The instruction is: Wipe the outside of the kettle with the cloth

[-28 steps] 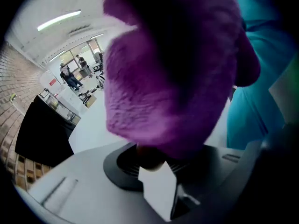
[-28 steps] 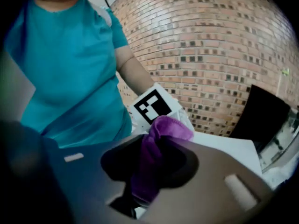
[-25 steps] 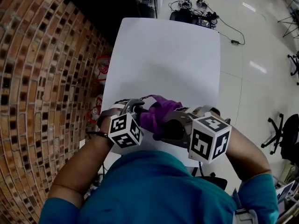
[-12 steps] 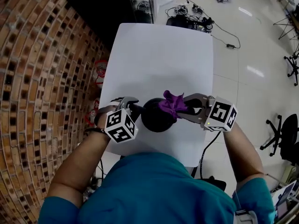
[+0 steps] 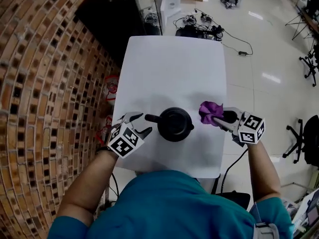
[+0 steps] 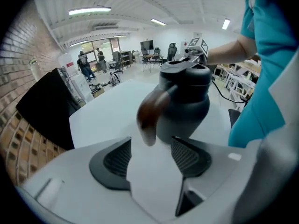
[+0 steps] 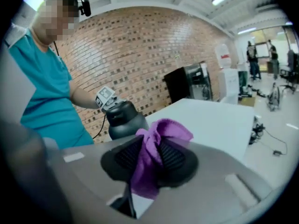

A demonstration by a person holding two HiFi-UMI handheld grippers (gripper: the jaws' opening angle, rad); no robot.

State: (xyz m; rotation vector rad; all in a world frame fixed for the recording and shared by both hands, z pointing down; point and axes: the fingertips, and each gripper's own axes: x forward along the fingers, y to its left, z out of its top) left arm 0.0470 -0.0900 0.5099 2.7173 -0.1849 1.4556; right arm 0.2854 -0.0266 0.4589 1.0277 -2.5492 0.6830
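The kettle (image 5: pixel 174 124) is squat and round-bodied, matte black with a domed lid, and stands upright on the near half of the table (image 5: pixel 169 63). A smooth brown handle (image 6: pixel 149 113) with a rounded end sticks out of its side towards the left gripper (image 6: pixel 151 149). That gripper's jaws have just been opening and now stand well apart. Their black ribbed pads (image 6: pixel 117 160) flank the tip of the handle without pressing on it, so the left gripper holds nothing. The right gripper (image 7: pixel 150 146) has its jaws closed on the cloth (image 5: pixel 211 112), a soft purple fabric bunched into loose folds. One crumpled end rises above the ribbed pads and a tail hangs below them. In the head view the cloth sits on the kettle's right, near it but not touching. Each gripper has a pale grey plastic shell and carries a cube (image 5: pixel 250 129) with black-and-white square markers. The table is a plain white rectangle with rounded corners and a smooth, matte top. A rough brick wall (image 5: pixel 45 83) of mixed brown tones runs along its left side. To the right lies a glossy pale floor (image 5: pixel 269 59) that reflects the ceiling lights. Tangled black cables (image 5: pixel 199 21) lie beyond the table's far end.
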